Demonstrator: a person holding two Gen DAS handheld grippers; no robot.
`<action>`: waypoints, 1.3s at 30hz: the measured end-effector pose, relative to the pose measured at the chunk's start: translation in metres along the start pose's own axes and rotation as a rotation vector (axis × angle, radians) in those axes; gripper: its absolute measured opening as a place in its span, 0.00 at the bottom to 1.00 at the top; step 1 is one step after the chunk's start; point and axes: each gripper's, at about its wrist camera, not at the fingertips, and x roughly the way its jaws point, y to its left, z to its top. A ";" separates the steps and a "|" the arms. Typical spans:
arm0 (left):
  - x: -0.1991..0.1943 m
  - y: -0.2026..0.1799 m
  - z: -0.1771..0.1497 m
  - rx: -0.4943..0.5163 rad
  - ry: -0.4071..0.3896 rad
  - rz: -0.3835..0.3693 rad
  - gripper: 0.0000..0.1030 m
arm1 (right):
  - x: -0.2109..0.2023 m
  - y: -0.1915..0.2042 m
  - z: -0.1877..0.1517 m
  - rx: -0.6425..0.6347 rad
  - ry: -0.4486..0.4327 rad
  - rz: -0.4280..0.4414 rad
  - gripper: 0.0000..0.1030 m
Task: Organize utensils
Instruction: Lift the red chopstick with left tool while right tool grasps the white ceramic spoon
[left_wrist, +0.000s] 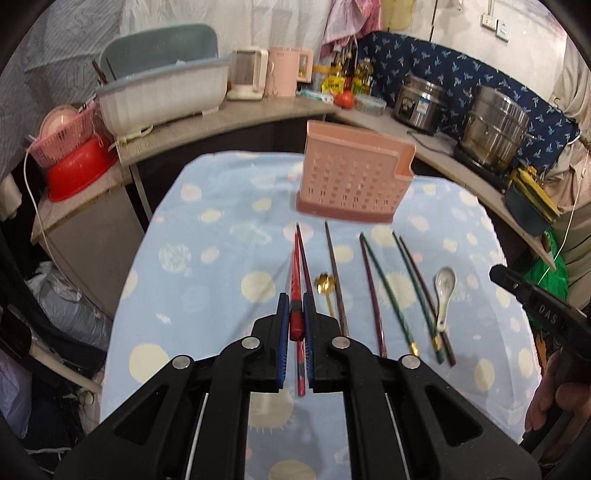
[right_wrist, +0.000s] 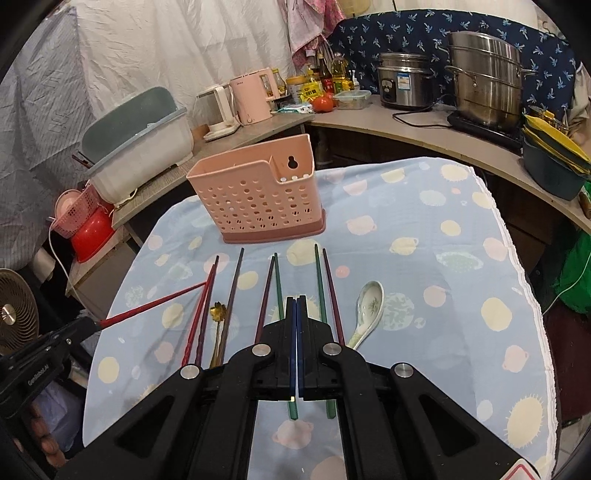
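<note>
My left gripper (left_wrist: 295, 295) is shut on a red chopstick (left_wrist: 295, 280), which it holds above the spotted blue cloth (left_wrist: 207, 258). In the right wrist view that red chopstick (right_wrist: 155, 304) sticks out from the left gripper (right_wrist: 96, 325) at the left edge. The right gripper (right_wrist: 297, 299) is shut with nothing in it and hovers over the row of utensils. On the cloth lie several chopsticks, red, purple and green, a small gold spoon (right_wrist: 218, 310) and a white ceramic spoon (right_wrist: 369, 301). Behind them stands a pink perforated holder (right_wrist: 258, 195), upright.
A curved counter (right_wrist: 424, 129) runs behind the table with kettles, bottles, a rice cooker (right_wrist: 402, 81) and a steel pot (right_wrist: 484, 81). At the left are a large plastic bin (right_wrist: 140, 147), a red basin (right_wrist: 92, 232) and a fan (right_wrist: 14, 317).
</note>
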 end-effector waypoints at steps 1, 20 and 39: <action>-0.003 -0.001 0.005 0.002 -0.014 0.000 0.07 | -0.002 0.000 0.002 -0.003 -0.009 -0.003 0.00; -0.009 0.000 0.054 -0.006 -0.118 0.033 0.07 | 0.087 -0.069 0.000 0.067 0.130 -0.138 0.21; -0.015 -0.008 0.078 0.028 -0.157 0.046 0.07 | 0.111 -0.071 -0.002 0.080 0.166 -0.111 0.07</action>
